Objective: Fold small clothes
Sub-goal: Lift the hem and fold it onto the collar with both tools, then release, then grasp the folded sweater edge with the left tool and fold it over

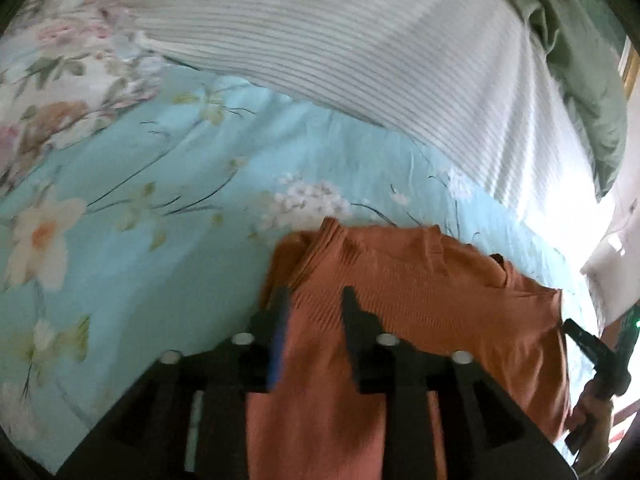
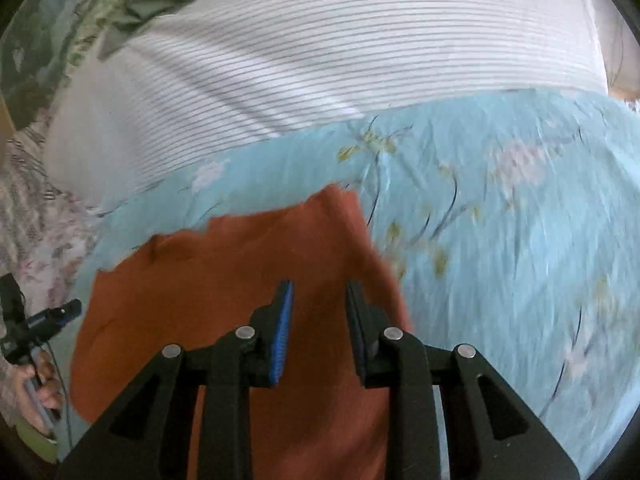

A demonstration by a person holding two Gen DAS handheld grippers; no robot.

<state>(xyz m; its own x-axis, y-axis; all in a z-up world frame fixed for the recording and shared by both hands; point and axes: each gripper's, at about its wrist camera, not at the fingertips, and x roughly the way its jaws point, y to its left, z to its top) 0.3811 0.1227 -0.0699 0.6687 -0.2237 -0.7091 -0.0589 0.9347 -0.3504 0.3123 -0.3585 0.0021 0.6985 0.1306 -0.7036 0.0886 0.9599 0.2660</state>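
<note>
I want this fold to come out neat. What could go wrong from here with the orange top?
1. Both tools, left tool and right tool, hover open over the orange top; pinching mid-panel may bunch the knit rather than lift an edge.
2. The floral sheet is soft and wrinkled, so a tool could catch it too.
3. The striped cloth lies close behind.

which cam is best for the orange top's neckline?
Left wrist. The orange top shows its ribbed knit and the collar edge at its far side, nearly in focus. In the right wrist view the top is a flat, motion-blurred orange patch; no neckline can be made out.
</note>
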